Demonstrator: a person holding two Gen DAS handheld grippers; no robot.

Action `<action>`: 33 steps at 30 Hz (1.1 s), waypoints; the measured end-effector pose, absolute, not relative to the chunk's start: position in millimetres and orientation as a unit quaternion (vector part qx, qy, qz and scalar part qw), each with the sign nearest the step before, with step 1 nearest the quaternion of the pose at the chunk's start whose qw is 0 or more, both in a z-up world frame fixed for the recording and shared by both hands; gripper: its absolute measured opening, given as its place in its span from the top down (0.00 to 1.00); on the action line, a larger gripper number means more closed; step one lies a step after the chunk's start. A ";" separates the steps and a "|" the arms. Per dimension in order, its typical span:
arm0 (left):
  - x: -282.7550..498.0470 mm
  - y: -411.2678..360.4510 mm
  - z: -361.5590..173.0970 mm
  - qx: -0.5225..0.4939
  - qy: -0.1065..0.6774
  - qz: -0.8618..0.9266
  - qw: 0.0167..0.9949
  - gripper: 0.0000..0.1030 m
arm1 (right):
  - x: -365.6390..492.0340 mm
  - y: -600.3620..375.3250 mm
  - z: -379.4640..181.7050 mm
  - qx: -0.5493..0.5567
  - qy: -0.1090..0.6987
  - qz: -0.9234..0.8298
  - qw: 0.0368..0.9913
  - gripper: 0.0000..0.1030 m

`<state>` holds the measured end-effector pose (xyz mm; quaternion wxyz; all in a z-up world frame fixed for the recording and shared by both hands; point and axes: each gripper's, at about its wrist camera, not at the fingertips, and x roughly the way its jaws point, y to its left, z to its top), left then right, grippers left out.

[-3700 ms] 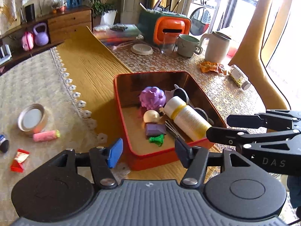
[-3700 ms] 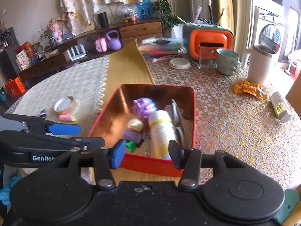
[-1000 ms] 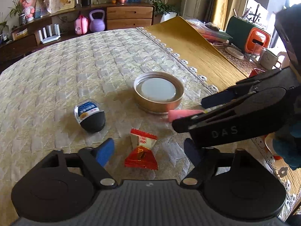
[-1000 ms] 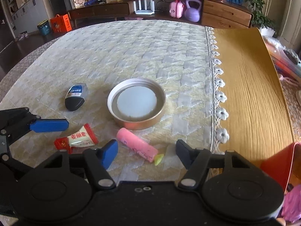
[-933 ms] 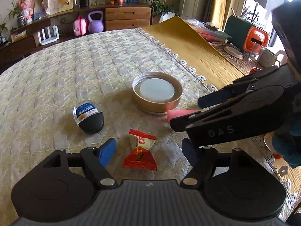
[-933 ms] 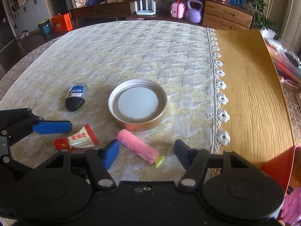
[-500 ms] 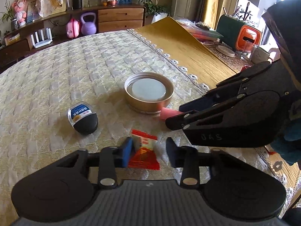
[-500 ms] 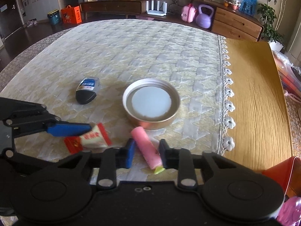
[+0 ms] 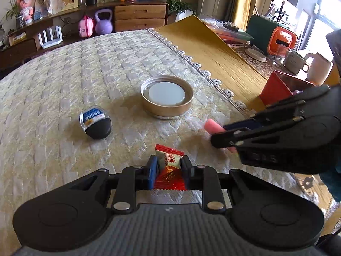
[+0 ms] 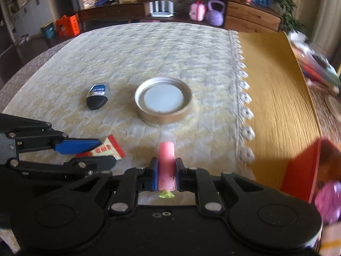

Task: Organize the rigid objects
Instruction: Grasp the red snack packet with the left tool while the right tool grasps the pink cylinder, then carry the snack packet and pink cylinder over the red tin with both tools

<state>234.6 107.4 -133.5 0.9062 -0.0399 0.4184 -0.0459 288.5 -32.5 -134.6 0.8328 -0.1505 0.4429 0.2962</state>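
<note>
Left wrist cam: I'm looking over the quilted cloth [image 9: 64,81], w/ the red tin [image 9: 283,87] sitting far right on the wood mat [image 9: 215,51]. Lid [image 9: 167,96] is lying open side up mid-cloth, black pod [image 9: 96,122] to its left. My right gripper [image 10: 166,171] has just been closing and is now clamping the pink tube [image 10: 166,164], tube pointing at the lid. My left gripper [image 9: 168,168] is pinching the red candy [image 9: 169,170] at the cloth's near edge.
</note>
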 end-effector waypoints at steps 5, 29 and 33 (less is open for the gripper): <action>222.8 97.8 -123.6 -0.041 0.415 -0.049 0.908 0.77 | 268.7 -52.0 -123.9 -0.125 0.444 0.286 0.840 0.86; 179.8 21.9 -54.5 -0.017 0.381 -0.084 0.921 0.77 | 201.2 -154.9 -49.3 -0.040 0.405 0.245 0.880 0.86; 179.1 3.4 -47.3 -0.012 0.377 -0.092 0.922 0.77 | 197.2 -178.1 -42.6 -0.027 0.398 0.234 0.887 0.86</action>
